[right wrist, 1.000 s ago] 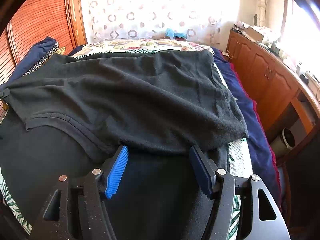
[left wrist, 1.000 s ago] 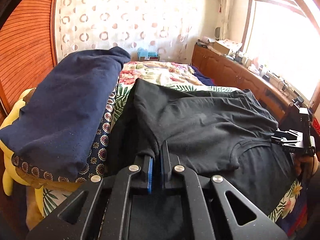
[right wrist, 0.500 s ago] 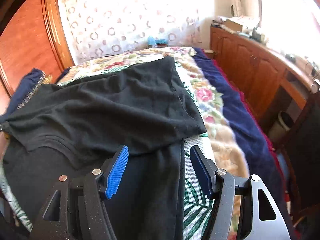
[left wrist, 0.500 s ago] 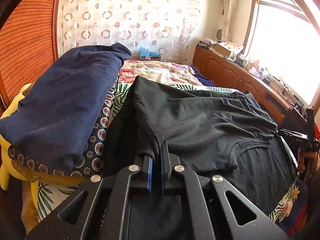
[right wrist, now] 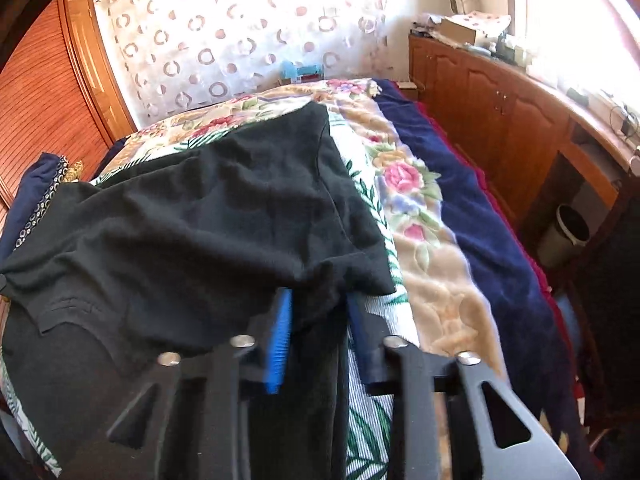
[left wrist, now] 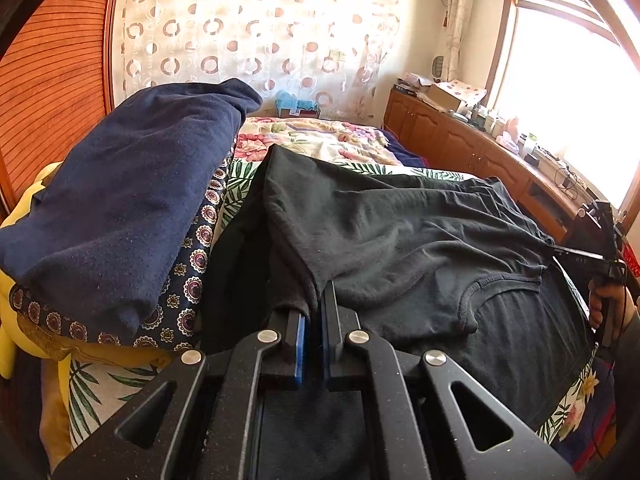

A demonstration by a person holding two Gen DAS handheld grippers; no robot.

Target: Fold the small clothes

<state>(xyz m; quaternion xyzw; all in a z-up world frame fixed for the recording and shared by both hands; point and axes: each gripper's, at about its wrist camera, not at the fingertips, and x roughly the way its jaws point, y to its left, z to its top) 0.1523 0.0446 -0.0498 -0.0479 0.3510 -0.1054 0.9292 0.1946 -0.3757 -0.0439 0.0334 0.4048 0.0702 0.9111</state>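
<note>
A black T-shirt (left wrist: pixel 400 240) lies on the floral bedspread (left wrist: pixel 320 144), its upper half folded over the lower half, neckline at the right. My left gripper (left wrist: pixel 314 312) is shut on the shirt's folded left corner. In the right wrist view the same shirt (right wrist: pixel 200 232) spreads to the left. My right gripper (right wrist: pixel 318 312) has its blue pads (right wrist: pixel 280 336) narrowed around the shirt's right corner, with a gap still between them. The right gripper also shows at the right edge of the left wrist view (left wrist: pixel 600 240), held by a hand.
A folded navy garment (left wrist: pixel 132 208) sits on a patterned pillow and yellow cushion at the left. A navy blanket (right wrist: pixel 480 220) runs along the bed's right side. Wooden cabinets (right wrist: pixel 500 120) and a small bin (right wrist: pixel 568 236) stand to the right. A slatted wooden wall is on the left.
My right gripper has moved right to the shirt's right corner, and its jaws have narrowed from wide open around the cloth. My left gripper stays shut on the left corner.
</note>
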